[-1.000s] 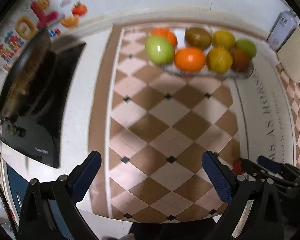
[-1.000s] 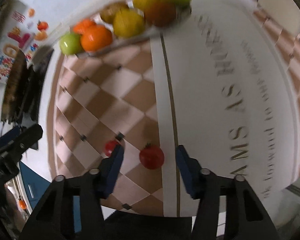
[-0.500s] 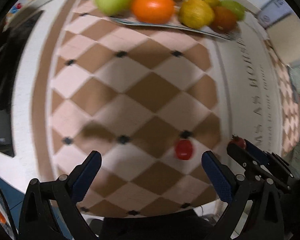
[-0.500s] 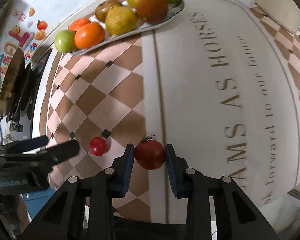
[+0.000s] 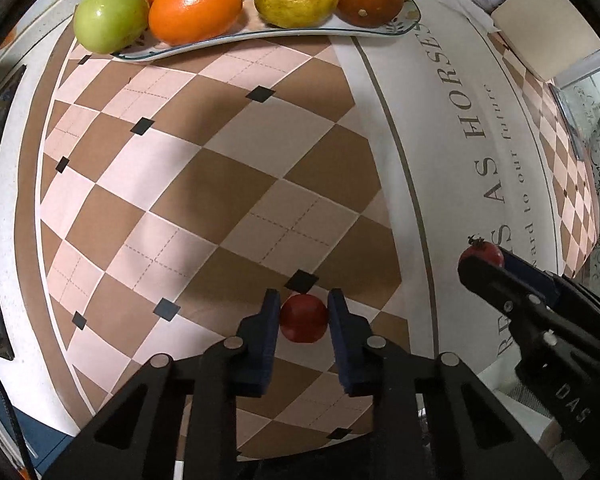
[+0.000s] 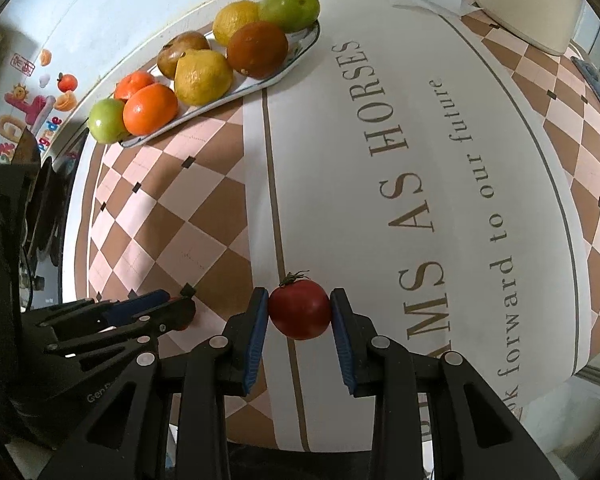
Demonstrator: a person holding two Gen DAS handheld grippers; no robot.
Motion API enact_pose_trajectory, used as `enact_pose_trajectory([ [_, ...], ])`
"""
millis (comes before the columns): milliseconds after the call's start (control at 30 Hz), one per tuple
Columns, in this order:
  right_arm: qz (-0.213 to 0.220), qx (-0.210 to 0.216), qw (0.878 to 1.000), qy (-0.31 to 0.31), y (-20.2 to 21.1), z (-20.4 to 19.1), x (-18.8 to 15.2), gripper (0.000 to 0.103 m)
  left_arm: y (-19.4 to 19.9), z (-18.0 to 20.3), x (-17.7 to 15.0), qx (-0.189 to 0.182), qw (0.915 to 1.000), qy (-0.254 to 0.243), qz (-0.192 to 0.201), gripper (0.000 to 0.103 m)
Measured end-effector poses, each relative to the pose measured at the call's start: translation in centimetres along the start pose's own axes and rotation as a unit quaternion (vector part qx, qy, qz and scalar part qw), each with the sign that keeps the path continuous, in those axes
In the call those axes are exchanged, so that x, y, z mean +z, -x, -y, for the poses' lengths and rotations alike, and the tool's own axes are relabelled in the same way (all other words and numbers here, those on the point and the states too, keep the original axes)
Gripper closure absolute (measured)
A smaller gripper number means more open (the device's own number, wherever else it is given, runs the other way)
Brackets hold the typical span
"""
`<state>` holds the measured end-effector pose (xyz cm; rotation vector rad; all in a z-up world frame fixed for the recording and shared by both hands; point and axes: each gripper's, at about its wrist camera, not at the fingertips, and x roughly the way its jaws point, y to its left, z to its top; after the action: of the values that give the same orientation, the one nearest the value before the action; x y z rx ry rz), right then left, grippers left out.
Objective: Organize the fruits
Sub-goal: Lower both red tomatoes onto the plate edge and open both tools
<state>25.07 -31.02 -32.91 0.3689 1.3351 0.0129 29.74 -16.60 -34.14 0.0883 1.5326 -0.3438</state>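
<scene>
Gripping: right gripper (image 6: 300, 312) clamps the stemmed tomato (image 6: 299, 309) above the cloth; left gripper (image 5: 303, 318) is closed on a small tomato (image 5: 303, 317). Platter (image 6: 300, 54) sits far off, crowded — a placed tomato could roll off its rim.

You are looking at a tablecloth (image 6: 380, 240) showing large letters ahead and right of the right gripper's fingers (image 6: 257, 336), reading "AS HORSES" above a smaller line, "forward to our future". The left gripper (image 6: 180, 312) body is showing "Gen", and the right gripper (image 5: 484, 264) body "DAS".
</scene>
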Motion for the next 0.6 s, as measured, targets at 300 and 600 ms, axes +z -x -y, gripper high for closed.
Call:
enact_pose_trajectory([
  [300,0.034,0.048,0.997,-0.048,1.2,1.2,3.4,0.069,4.7,-3.3,4.0,-0.073,0.9936,0.077,0.040,0.082],
  [600,0.095,0.091,0.991,-0.012,1.2,-1.8,11.6,0.069,8.7,-5.2,12.3,-0.075,0.9881,0.090,0.099,0.082],
])
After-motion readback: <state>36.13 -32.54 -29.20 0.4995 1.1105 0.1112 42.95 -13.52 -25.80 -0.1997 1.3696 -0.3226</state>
